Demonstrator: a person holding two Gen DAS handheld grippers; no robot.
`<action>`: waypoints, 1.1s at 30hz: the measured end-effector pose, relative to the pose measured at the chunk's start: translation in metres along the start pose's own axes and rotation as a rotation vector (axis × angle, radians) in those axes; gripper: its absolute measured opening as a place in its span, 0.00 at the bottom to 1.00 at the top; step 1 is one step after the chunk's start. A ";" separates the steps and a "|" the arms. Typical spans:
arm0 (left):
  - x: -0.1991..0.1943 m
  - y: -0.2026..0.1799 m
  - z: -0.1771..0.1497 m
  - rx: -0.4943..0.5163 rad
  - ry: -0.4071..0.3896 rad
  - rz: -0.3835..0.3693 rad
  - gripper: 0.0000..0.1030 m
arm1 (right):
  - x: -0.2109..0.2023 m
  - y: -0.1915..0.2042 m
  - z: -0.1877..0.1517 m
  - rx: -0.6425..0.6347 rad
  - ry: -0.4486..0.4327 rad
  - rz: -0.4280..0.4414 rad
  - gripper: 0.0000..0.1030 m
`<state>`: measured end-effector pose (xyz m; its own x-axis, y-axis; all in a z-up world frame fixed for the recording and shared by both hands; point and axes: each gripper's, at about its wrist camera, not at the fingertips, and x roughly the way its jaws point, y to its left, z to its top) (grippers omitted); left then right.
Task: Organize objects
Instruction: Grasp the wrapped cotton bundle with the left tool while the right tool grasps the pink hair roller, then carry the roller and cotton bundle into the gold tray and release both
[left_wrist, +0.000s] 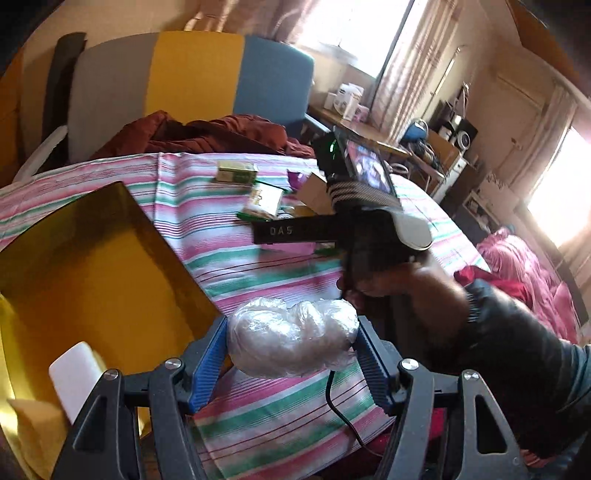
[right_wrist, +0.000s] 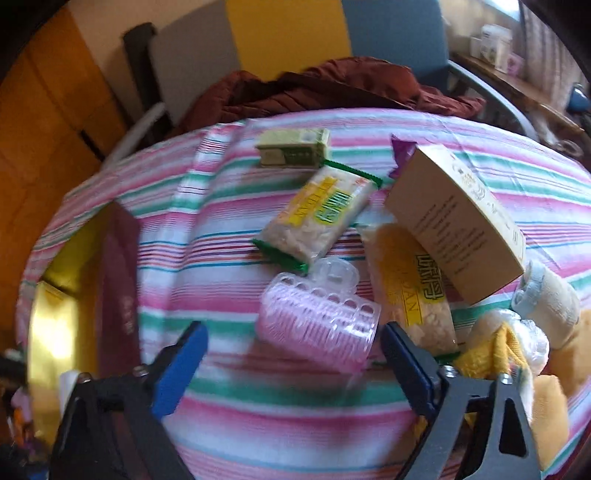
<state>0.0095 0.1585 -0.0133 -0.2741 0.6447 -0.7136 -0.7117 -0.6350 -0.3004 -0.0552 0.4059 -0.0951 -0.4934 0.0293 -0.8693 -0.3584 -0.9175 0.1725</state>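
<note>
My left gripper (left_wrist: 291, 347) is shut on a clear plastic-wrapped bundle (left_wrist: 291, 339), held over the striped bed sheet (left_wrist: 258, 277) beside an open golden box (left_wrist: 92, 258). My right gripper (right_wrist: 293, 332) is open and points down at the sheet. A pink hair roller (right_wrist: 317, 321) lies between its blue fingers (right_wrist: 181, 362); the right pad is close to it, the left pad stands well apart. Beyond the roller lie a snack pack with green ends (right_wrist: 317, 218), a second snack pack (right_wrist: 413, 288), a tan carton (right_wrist: 458, 221) and a small green-yellow box (right_wrist: 291, 147).
A rolled white towel (right_wrist: 546, 295), a yellow cloth (right_wrist: 495, 354) and a purple wrapper (right_wrist: 402, 147) lie at the right. A dark red lid (right_wrist: 118, 288) leans by the golden box. A rust blanket (left_wrist: 207, 136) lies before the headboard (left_wrist: 195, 74). A desk (left_wrist: 369, 129) stands right.
</note>
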 end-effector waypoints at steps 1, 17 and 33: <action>-0.003 0.002 -0.001 -0.008 -0.007 0.000 0.66 | 0.006 -0.002 0.000 0.021 0.007 -0.015 0.67; -0.094 0.121 -0.028 -0.336 -0.182 0.210 0.66 | -0.068 0.053 -0.023 -0.200 -0.104 0.150 0.68; -0.096 0.137 -0.062 -0.345 -0.122 0.282 0.77 | -0.012 0.209 0.005 -0.457 -0.019 0.238 0.72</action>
<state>-0.0217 -0.0163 -0.0253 -0.5150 0.4590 -0.7239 -0.3470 -0.8839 -0.3136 -0.1287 0.2154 -0.0462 -0.5350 -0.1979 -0.8213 0.1466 -0.9792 0.1404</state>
